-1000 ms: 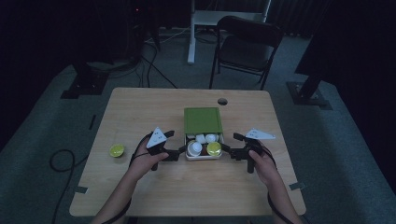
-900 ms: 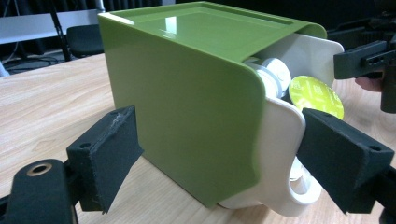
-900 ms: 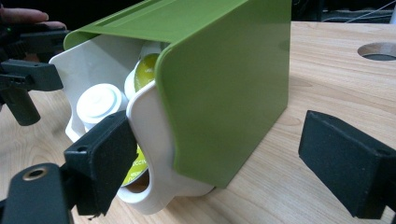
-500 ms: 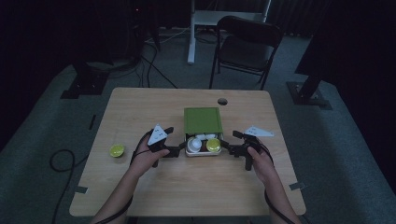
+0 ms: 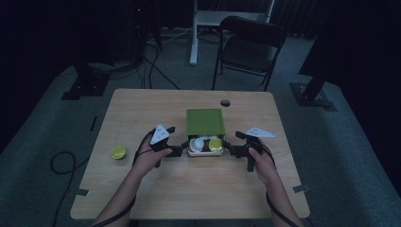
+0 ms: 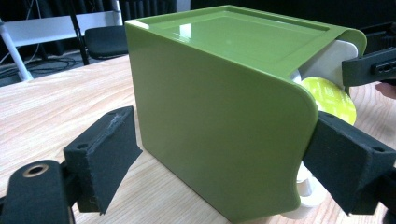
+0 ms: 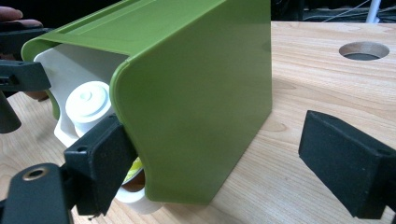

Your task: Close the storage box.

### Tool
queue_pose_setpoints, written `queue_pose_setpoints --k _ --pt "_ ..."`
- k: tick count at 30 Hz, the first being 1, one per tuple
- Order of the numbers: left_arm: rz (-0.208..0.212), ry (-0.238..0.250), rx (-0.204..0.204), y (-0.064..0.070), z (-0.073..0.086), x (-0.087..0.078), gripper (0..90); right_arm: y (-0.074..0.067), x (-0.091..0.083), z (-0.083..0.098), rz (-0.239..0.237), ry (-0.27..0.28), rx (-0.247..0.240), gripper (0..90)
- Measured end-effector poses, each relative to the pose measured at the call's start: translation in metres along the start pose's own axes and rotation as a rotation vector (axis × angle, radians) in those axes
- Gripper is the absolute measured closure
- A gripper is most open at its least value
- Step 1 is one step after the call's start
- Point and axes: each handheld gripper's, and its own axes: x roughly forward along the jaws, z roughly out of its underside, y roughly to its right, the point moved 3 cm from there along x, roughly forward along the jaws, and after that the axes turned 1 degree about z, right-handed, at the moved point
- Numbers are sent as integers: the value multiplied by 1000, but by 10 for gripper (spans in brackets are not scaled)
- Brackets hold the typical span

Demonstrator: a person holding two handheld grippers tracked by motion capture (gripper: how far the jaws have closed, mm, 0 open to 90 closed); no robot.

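The green box [image 5: 204, 122] sits in the middle of the wooden table [image 5: 142, 104]; it is smooth, shiny plastic with rounded corners, and light glints on its flat top; a white drawer [image 5: 205, 152] sticks out of its near side, toward the person.

In the drawer lie a white round cap [image 5: 197, 142] with rings on it and a yellow-green round lid [image 5: 215, 144]; something brown sits between them, too dark to make out; the box wall hides the rest of the drawer.

The left gripper [image 5: 181, 149] is just beside the box's left corner; its jaws have just been opening a bit, and in the left gripper view they stand wide apart, with the box [image 6: 219, 121] between the black foam pads; one pad is clear of the wall, the other is by the front edge, and I cannot tell if it touches.

The right gripper [image 5: 228, 148] is at the other corner; its jaws are open too; in the right gripper view one pad is close by the box [image 7: 196, 93] edge and the other is well off over bare wood.

Another yellow-green lid [image 5: 118, 152] lies alone near the table's left edge; a round hole [image 5: 225, 102] is cut in the wood behind the box; a dark chair [image 5: 250, 45] stands beyond, hard to see in the dim room.
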Motion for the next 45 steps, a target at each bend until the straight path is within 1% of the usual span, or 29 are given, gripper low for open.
queue_pose_setpoints --k 2,7,9,10,12,13,15,17,20,27,31,35,38,40,42,45 --pt "-1 4 -6 0 0 0 118 0 0 0 0 -1 -1 113" --pt "-8 0 -2 -1 0 0 114 -1 0 0 4 -3 -3 114" --pt "-12 1 -23 -2 1 1 111 -1 0 0 5 -1 -2 114" --pt "-25 -2 -46 -4 1 1 92 -1 1 0 4 0 1 113" --pt "-56 1 -59 -6 1 1 87 -3 1 1 1 -2 0 114" --pt "-64 5 -58 -7 2 0 88 -4 2 1 4 -3 -2 114" --pt "-68 2 -75 -9 2 0 88 -5 3 1 9 -9 -13 114" --pt "-68 -2 -74 -8 2 0 92 -6 4 1 7 -10 -14 114" --pt "-60 -2 -60 -7 1 -1 135 -6 4 1 8 -10 -15 114" --pt "-66 6 -55 -6 0 -3 138 -7 4 1 17 -11 -20 114" --pt "-56 11 -54 -4 0 -4 138 -7 3 2 12 -7 -12 128" --pt "-45 19 -57 -2 -1 -4 138 -8 2 0 -6 14 5 129" --pt "-40 18 -58 0 -1 -5 138 -9 1 -2 0 24 6 129" --pt "-32 24 -49 1 -2 -5 138 -9 0 -3 6 31 5 129" --pt "-33 21 -44 1 -1 -5 138 -9 -1 -4 0 41 8 129" --pt "-33 14 -36 1 0 -6 138 -10 -2 -3 2 38 4 129"
